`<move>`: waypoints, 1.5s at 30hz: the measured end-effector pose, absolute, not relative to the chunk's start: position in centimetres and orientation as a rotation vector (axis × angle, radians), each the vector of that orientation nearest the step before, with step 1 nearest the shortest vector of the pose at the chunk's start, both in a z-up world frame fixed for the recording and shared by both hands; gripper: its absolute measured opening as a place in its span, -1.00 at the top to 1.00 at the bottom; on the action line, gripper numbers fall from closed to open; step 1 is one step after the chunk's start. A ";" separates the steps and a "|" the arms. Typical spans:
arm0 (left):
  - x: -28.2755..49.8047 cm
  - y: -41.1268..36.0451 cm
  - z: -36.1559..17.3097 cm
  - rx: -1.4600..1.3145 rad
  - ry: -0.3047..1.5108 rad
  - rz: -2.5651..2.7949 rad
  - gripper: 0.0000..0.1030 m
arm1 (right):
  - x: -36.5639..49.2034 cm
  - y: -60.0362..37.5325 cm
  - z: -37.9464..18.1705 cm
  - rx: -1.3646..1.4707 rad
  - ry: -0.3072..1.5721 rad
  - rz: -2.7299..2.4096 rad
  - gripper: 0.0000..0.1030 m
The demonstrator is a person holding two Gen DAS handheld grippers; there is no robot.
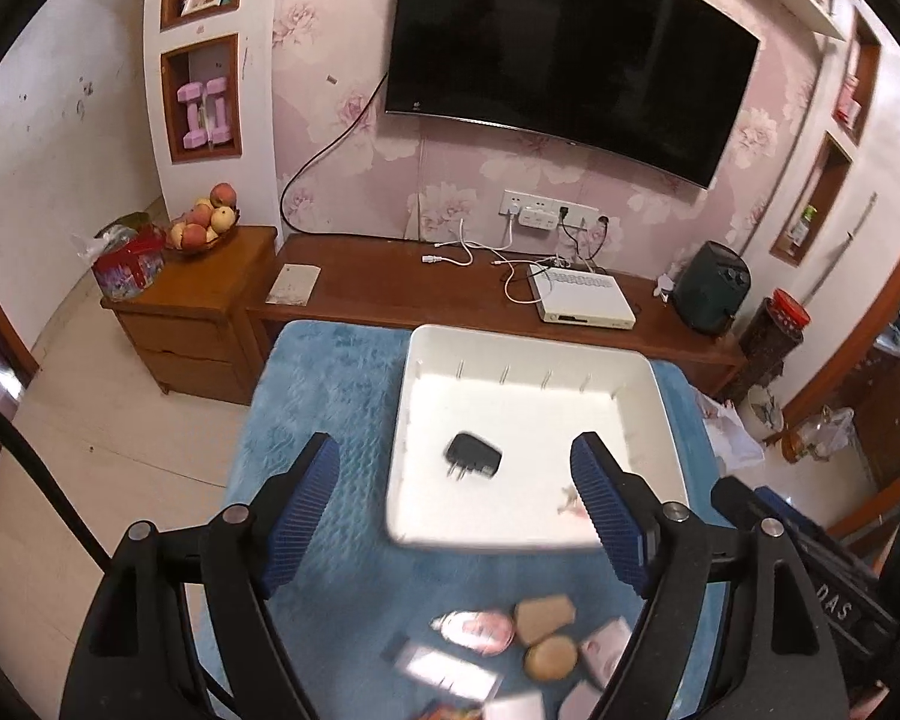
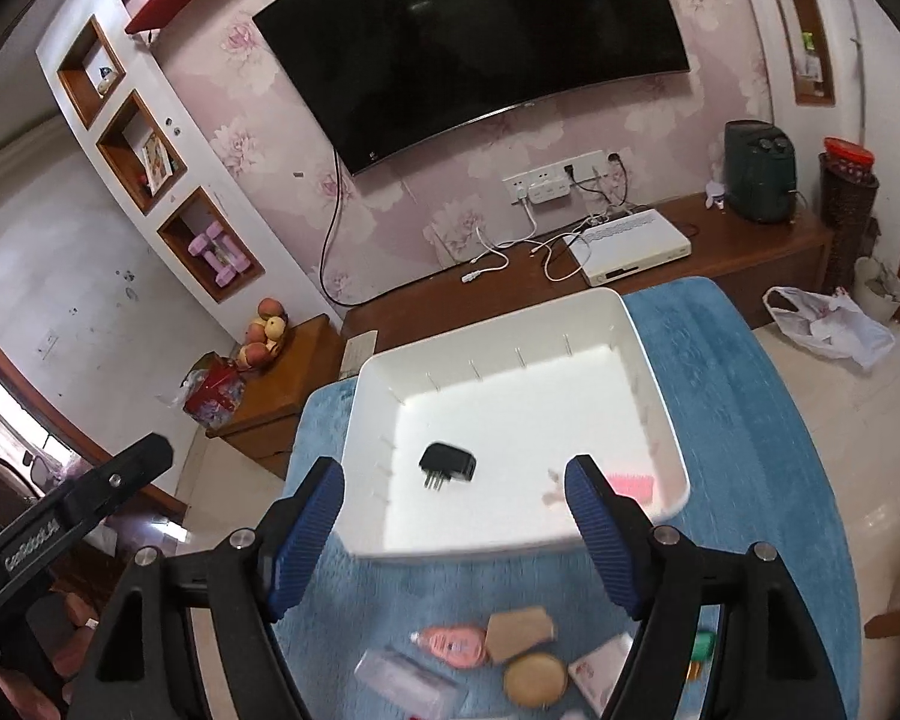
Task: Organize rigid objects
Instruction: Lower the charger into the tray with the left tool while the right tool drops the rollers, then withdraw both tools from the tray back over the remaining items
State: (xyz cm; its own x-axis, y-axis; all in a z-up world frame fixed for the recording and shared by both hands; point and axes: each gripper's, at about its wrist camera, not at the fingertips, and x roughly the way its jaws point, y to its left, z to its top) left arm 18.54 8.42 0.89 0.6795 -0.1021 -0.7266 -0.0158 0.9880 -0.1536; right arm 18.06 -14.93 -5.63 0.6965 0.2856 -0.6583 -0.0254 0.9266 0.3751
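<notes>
A white bin (image 1: 426,354) (image 2: 654,348) stands on a blue fluffy mat (image 1: 324,396) (image 2: 744,390). Inside it lie a black plug adapter (image 1: 474,456) (image 2: 448,464) and a pink brush-like item (image 2: 630,486) at the near right corner, partly hidden. My left gripper (image 1: 457,471) hangs open above the bin's near left side, nothing between its pads. My right gripper (image 2: 455,489) is open too, over the bin's near edge and empty. On the mat nearer me lie a pink tube (image 1: 474,630) (image 2: 453,647), a tan block (image 1: 543,615) (image 2: 519,630), a round tan disc (image 1: 551,657) (image 2: 534,681) and small boxes (image 2: 600,669).
Behind the mat runs a low wooden TV bench (image 1: 390,288) with a white set-top box (image 1: 582,300), cables and a dark appliance (image 1: 711,288). A wooden side cabinet (image 1: 192,312) carries a fruit bowl. A plastic bag (image 2: 828,324) lies on the floor at right.
</notes>
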 end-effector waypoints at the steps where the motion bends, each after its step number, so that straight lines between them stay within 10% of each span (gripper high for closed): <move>1: 17.7 8.7 1.0 -0.145 0.820 -0.048 -0.61 | 17.2 -14.8 -5.6 0.351 0.780 0.171 -0.49; 45: 0.8 2.8 -6.8 -0.316 1.144 -0.038 -0.65 | -4.1 -20.5 -10.0 -0.179 0.699 0.241 -0.58</move>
State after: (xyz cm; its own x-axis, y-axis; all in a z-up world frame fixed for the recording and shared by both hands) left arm 0.83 2.79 -6.82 0.4182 -0.1901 -0.8883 -0.1306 0.9551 -0.2658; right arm -4.12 -20.45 -10.04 0.7396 0.1584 -0.6541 -0.2776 0.9572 -0.0820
